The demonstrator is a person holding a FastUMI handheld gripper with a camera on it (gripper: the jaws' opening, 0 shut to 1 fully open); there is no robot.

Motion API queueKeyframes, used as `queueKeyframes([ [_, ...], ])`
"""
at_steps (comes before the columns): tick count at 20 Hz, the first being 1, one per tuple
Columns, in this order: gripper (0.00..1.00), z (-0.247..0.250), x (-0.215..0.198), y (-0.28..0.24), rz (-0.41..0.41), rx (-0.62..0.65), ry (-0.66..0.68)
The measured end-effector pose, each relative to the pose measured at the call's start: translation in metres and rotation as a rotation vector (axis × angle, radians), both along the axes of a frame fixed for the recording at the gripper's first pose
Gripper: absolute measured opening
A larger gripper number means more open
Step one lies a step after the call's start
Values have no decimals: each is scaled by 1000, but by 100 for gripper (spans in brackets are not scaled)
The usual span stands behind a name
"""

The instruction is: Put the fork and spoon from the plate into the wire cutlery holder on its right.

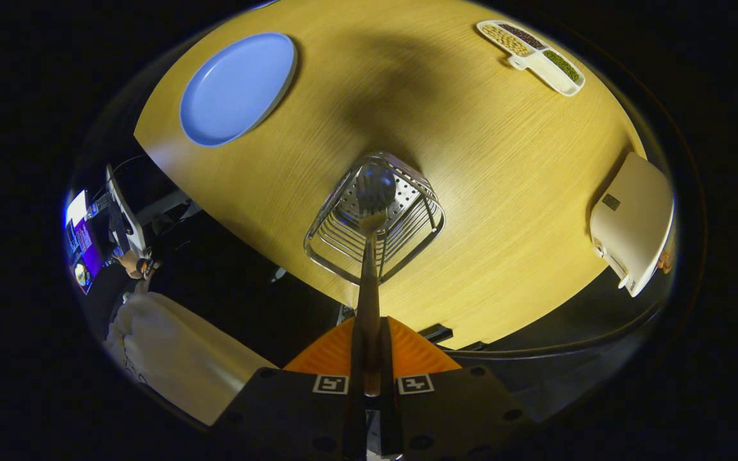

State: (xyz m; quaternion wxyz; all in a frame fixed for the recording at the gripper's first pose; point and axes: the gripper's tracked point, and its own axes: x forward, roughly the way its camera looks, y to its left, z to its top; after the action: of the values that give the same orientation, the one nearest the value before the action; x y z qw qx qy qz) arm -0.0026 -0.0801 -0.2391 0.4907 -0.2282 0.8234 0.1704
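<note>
While tongs (369, 358) clench fork (369, 282) handle | tines over wire holder (375, 214) | spoon bowl blurred inside | plate (237, 86) bare

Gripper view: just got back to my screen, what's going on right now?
The gripper is shut on a piece of cutlery, holding it by the handle straight above the wire holder, with its head over the holder's opening. It looks like the fork, with what may be the spoon already inside. The blue plate is bare. A divided snack tray sits further off on the table.
</note>
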Motion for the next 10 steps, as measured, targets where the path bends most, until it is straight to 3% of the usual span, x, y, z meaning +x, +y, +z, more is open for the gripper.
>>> queueKeyframes([
  [3,13,-2,6,2,-25,10,-15],
  [5,22,-2,9,0,-30,26,-33],
  [7,40,-1,9,4,-46,67,-62],
  [10,88,10,15,16,-89,154,-144],
])
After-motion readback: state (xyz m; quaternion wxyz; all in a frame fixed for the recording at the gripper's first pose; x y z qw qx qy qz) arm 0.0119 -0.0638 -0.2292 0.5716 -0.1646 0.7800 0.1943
